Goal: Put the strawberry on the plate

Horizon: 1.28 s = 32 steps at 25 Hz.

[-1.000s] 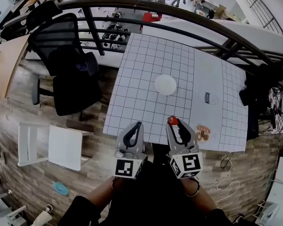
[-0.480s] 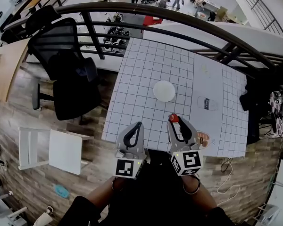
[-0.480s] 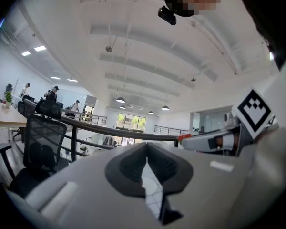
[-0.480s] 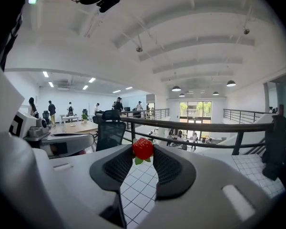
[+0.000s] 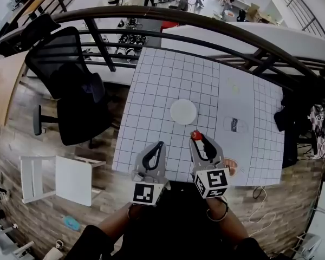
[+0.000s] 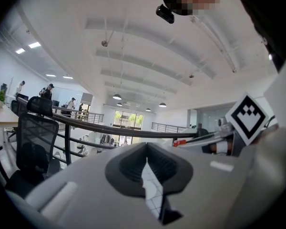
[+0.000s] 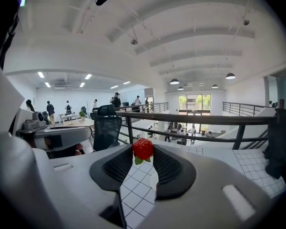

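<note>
Gridded white tabletop, round plate; right tongs pinch red strawberry; left tongs closed, empty.

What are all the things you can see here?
table: one, white with a grid, middle
plate: one, white, on the table, empty
strawberry: one, red, held in the right gripper
office chair: one, black, left of the table
small chair: one, white, on the floor, lower left
railing: one, black, curved, beyond the table
left gripper: one, grey, shut, empty
right gripper: one, grey, shut on the strawberry
</note>
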Each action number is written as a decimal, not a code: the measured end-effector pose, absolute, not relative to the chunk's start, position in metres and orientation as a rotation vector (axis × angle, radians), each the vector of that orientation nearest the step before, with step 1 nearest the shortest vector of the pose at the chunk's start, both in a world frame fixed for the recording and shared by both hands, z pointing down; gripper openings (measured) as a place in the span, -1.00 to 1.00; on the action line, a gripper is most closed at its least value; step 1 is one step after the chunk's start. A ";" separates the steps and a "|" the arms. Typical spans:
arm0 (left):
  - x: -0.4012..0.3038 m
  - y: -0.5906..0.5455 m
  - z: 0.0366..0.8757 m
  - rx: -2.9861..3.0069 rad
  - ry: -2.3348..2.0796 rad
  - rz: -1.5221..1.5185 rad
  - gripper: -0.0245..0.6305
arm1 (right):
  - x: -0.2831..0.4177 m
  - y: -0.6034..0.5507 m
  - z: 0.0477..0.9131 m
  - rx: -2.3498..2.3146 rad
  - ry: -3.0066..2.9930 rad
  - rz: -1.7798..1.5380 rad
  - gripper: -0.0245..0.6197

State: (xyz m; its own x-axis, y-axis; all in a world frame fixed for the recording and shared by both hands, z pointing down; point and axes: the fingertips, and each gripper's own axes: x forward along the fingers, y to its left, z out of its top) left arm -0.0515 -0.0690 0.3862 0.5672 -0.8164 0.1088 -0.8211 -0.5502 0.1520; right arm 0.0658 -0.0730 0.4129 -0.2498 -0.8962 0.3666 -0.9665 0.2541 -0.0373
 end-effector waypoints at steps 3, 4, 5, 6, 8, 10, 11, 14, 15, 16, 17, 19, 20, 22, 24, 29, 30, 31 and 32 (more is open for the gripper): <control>-0.042 -0.081 0.393 2.608 -1.375 0.066 -0.89 | 0.074 -0.086 0.421 1.720 -2.248 0.394 -0.51; -0.039 -0.085 0.396 2.608 -1.374 0.072 -0.89 | 0.077 -0.091 0.424 1.718 -2.247 0.401 -0.51; -0.036 -0.089 0.397 2.607 -1.374 0.076 -0.89 | 0.079 -0.095 0.427 1.713 -2.245 0.406 -0.51; -0.033 -0.093 0.399 2.606 -1.374 0.079 -0.89 | 0.081 -0.099 0.429 1.708 -2.243 0.407 -0.51; -0.028 -0.100 0.403 2.596 -1.374 0.086 -0.89 | 0.085 -0.107 0.435 1.701 -2.237 0.407 -0.51; -0.025 -0.109 0.406 2.586 -1.376 0.090 -0.89 | 0.088 -0.118 0.443 1.692 -2.228 0.414 -0.51; -0.023 -0.113 0.408 2.581 -1.377 0.092 -0.89 | 0.089 -0.122 0.448 1.683 -2.222 0.422 -0.51; -0.017 -0.120 0.416 2.565 -1.369 0.112 -0.89 | 0.093 -0.132 0.462 1.651 -2.201 0.438 -0.51; -0.014 -0.122 0.419 2.563 -1.365 0.119 -0.89 | 0.095 -0.136 0.467 1.643 -2.193 0.436 -0.51; -0.012 -0.124 0.422 2.560 -1.363 0.124 -0.89 | 0.096 -0.140 0.472 1.635 -2.183 0.428 -0.51; -0.011 -0.126 0.425 2.553 -1.362 0.129 -0.89 | 0.098 -0.143 0.477 1.625 -2.171 0.417 -0.51; -0.008 -0.130 0.431 2.536 -1.365 0.141 -0.89 | 0.101 -0.151 0.488 1.602 -2.153 0.404 -0.51; -0.007 -0.131 0.434 2.529 -1.366 0.149 -0.89 | 0.103 -0.154 0.494 1.592 -2.148 0.406 -0.51; -0.004 -0.136 0.440 2.520 -1.371 0.165 -0.89 | 0.107 -0.160 0.507 1.576 -2.140 0.424 -0.51; -0.002 -0.139 0.444 2.514 -1.376 0.176 -0.89 | 0.110 -0.164 0.519 1.562 -2.131 0.443 -0.51; 0.001 -0.149 0.455 2.477 -1.391 0.188 -0.89 | 0.119 -0.174 0.550 1.536 -2.092 0.472 -0.51; 0.001 -0.152 0.456 2.470 -1.396 0.187 -0.89 | 0.120 -0.178 0.555 1.532 -2.087 0.473 -0.51; 0.001 -0.155 0.457 2.468 -1.399 0.187 -0.89 | 0.121 -0.181 0.559 1.527 -2.083 0.475 -0.51; 0.000 -0.157 0.459 2.469 -1.401 0.189 -0.89 | 0.122 -0.185 0.564 1.522 -2.080 0.477 -0.51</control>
State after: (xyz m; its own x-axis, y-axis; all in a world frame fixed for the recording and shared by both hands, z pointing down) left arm 0.0005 -0.1573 0.4588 0.5170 -0.8165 0.2568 -0.8554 -0.4822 0.1891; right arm 0.1219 -0.1852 0.5642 -0.2384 -0.7699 0.5920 -0.9509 0.3088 0.0186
